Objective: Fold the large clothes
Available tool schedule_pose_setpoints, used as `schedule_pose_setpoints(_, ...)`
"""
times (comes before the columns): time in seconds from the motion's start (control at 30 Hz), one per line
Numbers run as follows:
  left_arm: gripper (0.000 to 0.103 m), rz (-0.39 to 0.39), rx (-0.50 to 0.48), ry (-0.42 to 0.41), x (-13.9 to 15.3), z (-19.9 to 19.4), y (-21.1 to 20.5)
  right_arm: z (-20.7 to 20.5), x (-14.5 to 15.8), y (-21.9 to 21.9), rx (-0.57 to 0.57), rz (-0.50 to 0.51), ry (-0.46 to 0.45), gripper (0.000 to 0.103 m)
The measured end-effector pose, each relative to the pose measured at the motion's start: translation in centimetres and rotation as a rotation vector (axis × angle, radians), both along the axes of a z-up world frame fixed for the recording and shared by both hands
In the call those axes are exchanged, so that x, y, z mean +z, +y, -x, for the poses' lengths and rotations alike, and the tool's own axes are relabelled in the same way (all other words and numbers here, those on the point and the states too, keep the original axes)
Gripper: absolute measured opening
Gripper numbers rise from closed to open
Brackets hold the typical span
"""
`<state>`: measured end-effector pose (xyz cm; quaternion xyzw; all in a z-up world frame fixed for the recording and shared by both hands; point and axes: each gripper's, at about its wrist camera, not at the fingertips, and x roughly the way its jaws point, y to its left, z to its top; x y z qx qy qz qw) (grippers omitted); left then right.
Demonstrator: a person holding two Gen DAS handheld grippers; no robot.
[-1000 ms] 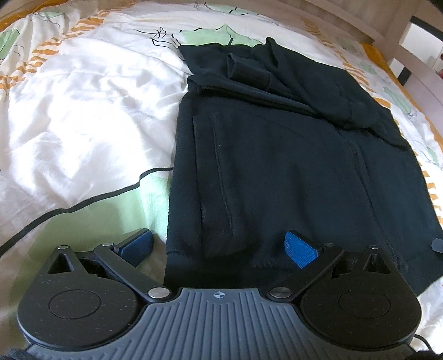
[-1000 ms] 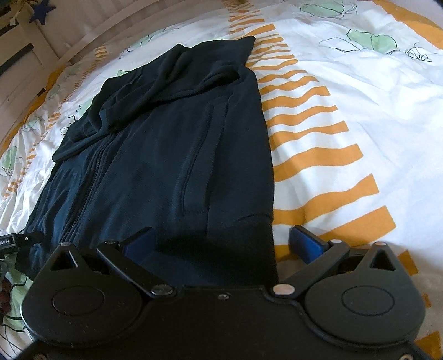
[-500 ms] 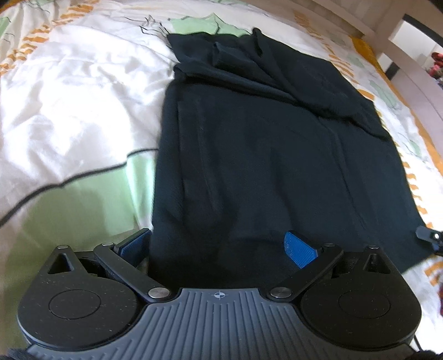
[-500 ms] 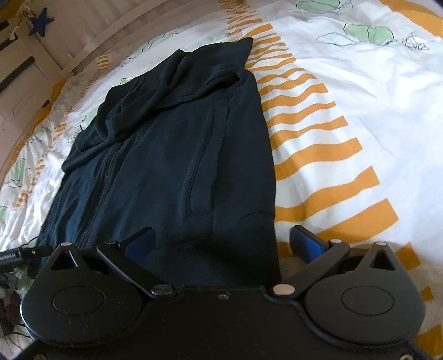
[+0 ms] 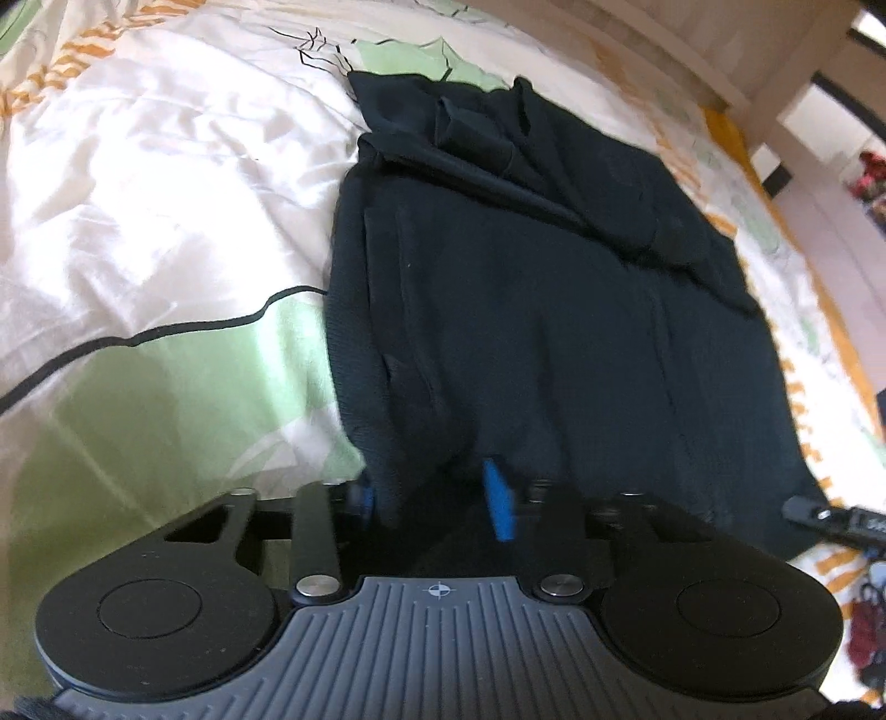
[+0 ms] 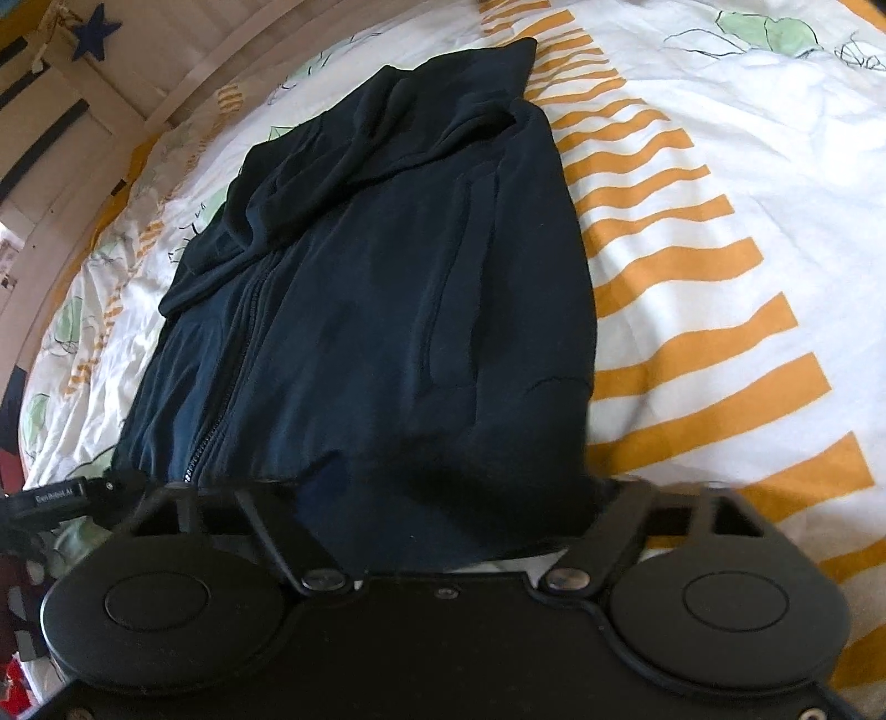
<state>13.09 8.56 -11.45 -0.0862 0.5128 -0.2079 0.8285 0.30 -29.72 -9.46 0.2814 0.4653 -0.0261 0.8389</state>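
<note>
Bedspread (image 5: pixel 166 232), leaf-and-stripe print, bearing one dark zip hoodie (image 5: pixel 526 288) stretched lengthwise away from both tongs: left gripper (image 5: pixel 437 498) pinching its near-left hem corner, right gripper (image 6: pixel 443 526) fabric-covered, closure indeterminate.

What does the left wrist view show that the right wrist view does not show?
Only the left wrist view shows a blue finger pad against the hem, and a green patch with a black outline on the bedcover. Only the right wrist view shows the jacket's zipper, broad orange stripes and a blue star. Both show the dark jacket lying on the bed.
</note>
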Motion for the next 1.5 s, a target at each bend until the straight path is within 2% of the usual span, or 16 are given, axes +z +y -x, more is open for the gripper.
schedule_pose_setpoints(0.03,0.026,0.003,0.002,-0.009,0.1,0.1,0.0,0.1,0.0,-0.2,-0.011,-0.007,0.0,0.051)
schedule_pose_setpoints(0.07,0.017,0.002,0.007,-0.026,0.4,0.2,-0.1,0.2,0.0,-0.6,-0.027,-0.024,-0.003,0.04)
schedule_pose_setpoints(0.17,0.016,0.038,0.026,-0.063,1.1,0.4,0.3,0.6,0.0,-1.5,-0.069,-0.081,-0.02,0.03)
schedule_pose_setpoints(0.3,0.016,0.125,0.064,-0.096,2.2,0.4,0.9,0.9,0.7,-2.1,-0.09,-0.138,-0.078,0.025)
schedule_pose_setpoints(0.5,0.016,0.277,0.134,-0.133,4.7,-0.8,1.5,0.9,3.6,-3.6,-0.114,-0.272,-0.243,0.022)
schedule_pose_setpoints(0.73,0.016,0.393,0.185,-0.248,9.0,-6.2,1.1,-3.4,7.2,-6.0,-0.124,-0.322,-0.4,0.022)
schedule_pose_setpoints(0.87,0.016,0.4,0.193,-0.312,10.3,-11.0,-0.9,-8.6,8.7,-7.4,-0.129,-0.278,-0.469,0.022)
schedule_pose_setpoints(0.97,0.016,0.386,0.203,-0.334,9.9,-15.2,-3.2,-13.1,8.4,-8.1,-0.154,-0.253,-0.48,0.022)
schedule_pose_setpoints(1.1,0.016,0.345,0.243,-0.322,7.8,-19.7,-5.2,-19.3,6.7,-8.8,-0.182,-0.178,-0.46,0.022)
schedule_pose_setpoints(1.27,0.017,0.243,0.314,-0.271,3.9,-24.3,-6.4,-25.3,3.0,-10.0,-0.205,-0.063,-0.366,0.022)
schedule_pose_setpoints(1.4,0.019,0.209,0.33,-0.233,1.5,-26.3,-6.8,-27.1,0.4,-9.9,-0.181,0.012,-0.317,0.023)
schedule_pose_setpoints(1.5,0.03,0.238,0.327,-0.227,1.0,-26.7,-6.5,-27.2,0.0,-10.1,-0.19,0.018,-0.328,0.026)
